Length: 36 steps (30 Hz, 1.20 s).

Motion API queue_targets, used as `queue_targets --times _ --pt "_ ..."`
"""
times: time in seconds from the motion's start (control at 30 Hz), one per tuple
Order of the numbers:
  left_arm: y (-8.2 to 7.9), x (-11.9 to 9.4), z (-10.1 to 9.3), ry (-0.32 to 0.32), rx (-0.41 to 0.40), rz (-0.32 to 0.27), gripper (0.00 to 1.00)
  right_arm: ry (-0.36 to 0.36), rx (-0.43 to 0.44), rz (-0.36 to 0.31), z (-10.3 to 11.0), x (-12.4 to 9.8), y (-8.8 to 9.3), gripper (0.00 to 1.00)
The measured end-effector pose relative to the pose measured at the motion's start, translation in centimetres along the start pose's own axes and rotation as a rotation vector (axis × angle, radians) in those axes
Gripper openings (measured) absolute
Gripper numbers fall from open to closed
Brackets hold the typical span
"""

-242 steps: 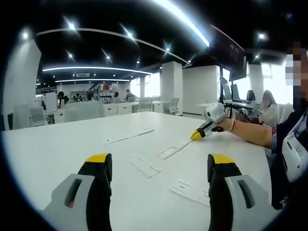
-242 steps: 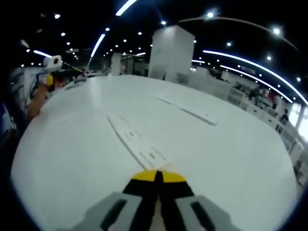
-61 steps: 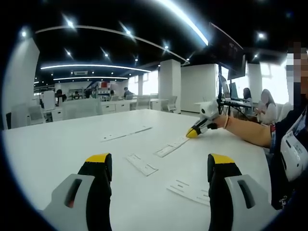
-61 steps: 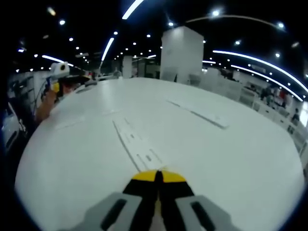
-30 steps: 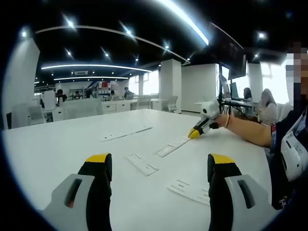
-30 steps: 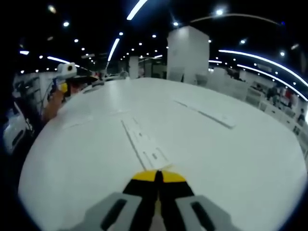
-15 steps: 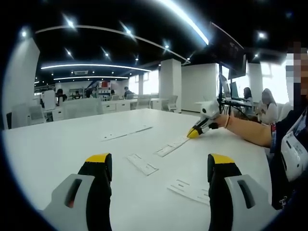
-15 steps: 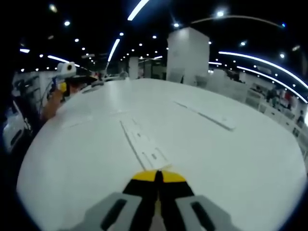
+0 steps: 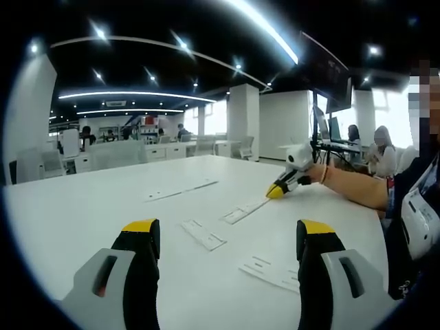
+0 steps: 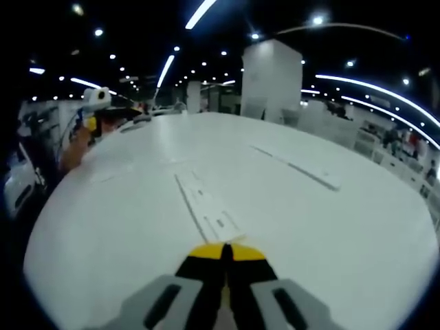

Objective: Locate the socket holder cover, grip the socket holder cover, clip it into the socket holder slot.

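Smooth white table (image 9: 82, 206), matte and broad. Left gripper (image 9: 227, 237) hovering above it, yellow-tipped black jaws spread wide, grasping nothing. Right gripper (image 10: 226, 251) with yellow tips pressed together at the near end of a long flat white socket holder strip (image 10: 205, 206). Thin, slotted white plastic socket holder cover (image 9: 203, 235) lying flat between the left jaws.

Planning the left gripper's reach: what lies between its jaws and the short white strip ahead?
Bare white table, in the left gripper view; left gripper open, short white strip beyond.
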<state>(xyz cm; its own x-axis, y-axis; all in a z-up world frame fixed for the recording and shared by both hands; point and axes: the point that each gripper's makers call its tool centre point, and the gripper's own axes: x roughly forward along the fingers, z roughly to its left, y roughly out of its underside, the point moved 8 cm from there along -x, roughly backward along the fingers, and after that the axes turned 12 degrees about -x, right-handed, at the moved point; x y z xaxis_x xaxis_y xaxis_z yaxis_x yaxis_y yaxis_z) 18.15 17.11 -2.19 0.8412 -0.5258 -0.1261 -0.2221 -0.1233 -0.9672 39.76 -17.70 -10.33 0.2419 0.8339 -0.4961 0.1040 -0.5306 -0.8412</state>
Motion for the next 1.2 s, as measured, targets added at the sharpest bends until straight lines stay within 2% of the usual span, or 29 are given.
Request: queue_targets --times 1.2 --pt "0.0 -0.2 0.2 -0.008 0.000 0.004 0.81 0.013 -0.004 -0.022 0.5 1.1 -0.7 0.04"
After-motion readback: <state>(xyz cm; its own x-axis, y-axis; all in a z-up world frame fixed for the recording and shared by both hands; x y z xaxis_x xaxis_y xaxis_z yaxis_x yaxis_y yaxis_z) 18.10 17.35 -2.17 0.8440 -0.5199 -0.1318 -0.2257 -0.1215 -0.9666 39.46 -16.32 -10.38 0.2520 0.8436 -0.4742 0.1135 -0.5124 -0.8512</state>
